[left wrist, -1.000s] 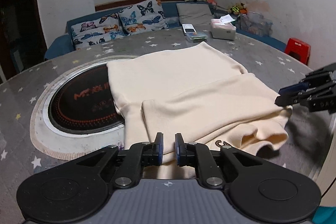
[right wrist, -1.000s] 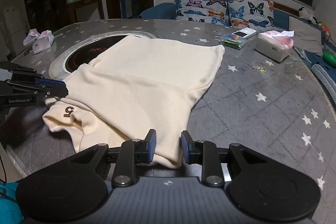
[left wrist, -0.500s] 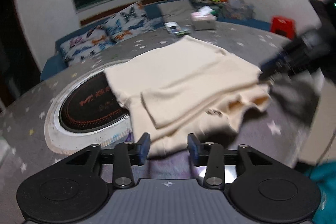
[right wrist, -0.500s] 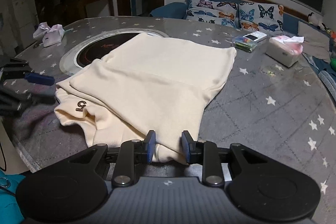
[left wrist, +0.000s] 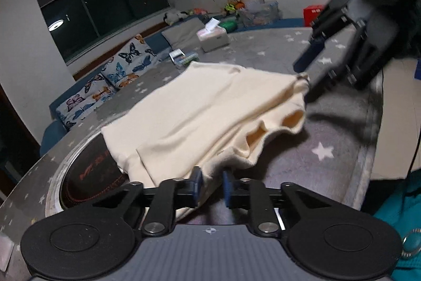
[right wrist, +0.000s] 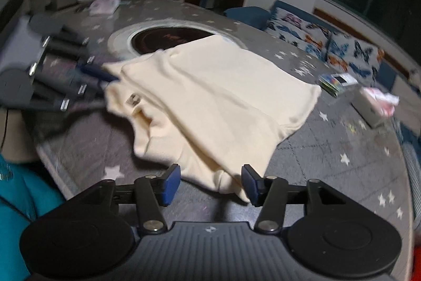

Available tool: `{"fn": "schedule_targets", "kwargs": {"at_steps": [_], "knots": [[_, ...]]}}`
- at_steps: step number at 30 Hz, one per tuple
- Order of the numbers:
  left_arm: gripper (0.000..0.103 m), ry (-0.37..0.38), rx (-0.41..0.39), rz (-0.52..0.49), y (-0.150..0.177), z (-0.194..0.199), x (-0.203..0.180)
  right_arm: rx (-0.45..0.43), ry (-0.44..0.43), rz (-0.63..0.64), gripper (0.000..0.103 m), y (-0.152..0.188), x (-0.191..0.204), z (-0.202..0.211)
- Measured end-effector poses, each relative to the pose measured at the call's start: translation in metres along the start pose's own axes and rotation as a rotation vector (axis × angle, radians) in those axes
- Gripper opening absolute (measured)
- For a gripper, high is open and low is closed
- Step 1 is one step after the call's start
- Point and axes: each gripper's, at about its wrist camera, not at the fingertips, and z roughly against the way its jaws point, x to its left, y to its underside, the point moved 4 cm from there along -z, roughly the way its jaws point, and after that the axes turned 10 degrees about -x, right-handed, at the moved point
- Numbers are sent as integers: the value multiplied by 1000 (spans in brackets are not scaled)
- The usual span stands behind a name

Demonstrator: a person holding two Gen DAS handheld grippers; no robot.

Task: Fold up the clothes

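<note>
My left gripper [left wrist: 212, 186] and right gripper [right wrist: 211, 185] both hang with jaws released beside the folded cream garment [left wrist: 210, 112] on the star-patterned table [right wrist: 342, 149].

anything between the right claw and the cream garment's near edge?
Nothing visible. The right claw is open, and the near edge of the cream knit garment lies just ahead of it between the blue pads on the grey star-print tablecloth.
</note>
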Motion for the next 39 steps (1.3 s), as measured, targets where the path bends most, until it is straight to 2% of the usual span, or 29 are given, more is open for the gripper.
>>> {"fn": "schedule_targets", "kwargs": {"at_steps": [4, 7, 11, 14, 16, 18, 19, 21, 26, 29, 31, 34, 39], "knots": [[10, 5, 0, 116, -11, -5, 19, -22, -29, 114, 60, 0, 16, -4], [10, 0, -3, 201, -20, -13, 35, -51, -26, 142, 60, -4, 21, -12], [10, -4, -3, 245, -24, -23, 45, -71, -33, 90, 51, -9, 16, -27], [10, -12, 3, 219, -18, -20, 43, -79, -57, 17, 37, -14, 9, -32], [16, -18, 7, 198, -13, -17, 42, -81, -72, -34, 22, -17, 3, -33], [22, -24, 12, 178, -8, -15, 41, -82, -87, -85, 16, -20, -4, -34], [28, -27, 14, 168, -6, -14, 40, -83, -95, -110, 14, -21, -7, -34], [33, -33, 18, 148, -1, -11, 39, -88, -101, -137, 13, -24, -11, -34], [33, -48, 28, 98, 11, -5, 36, -108, -103, -172, 11, -31, -18, -31], [31, -55, 31, 63, 17, -2, 34, -117, -95, -176, 11, -33, -18, -31], [13, -59, 30, 47, 18, -4, 34, -119, -90, -179, 10, -33, -18, -32], [8, -59, 16, 75, 16, 0, 36, -126, -84, -188, 10, -31, -16, -30], [7, -52, -20, 102, 8, 17, 35, -158, -70, -189, 10, -33, -13, -13]]}}
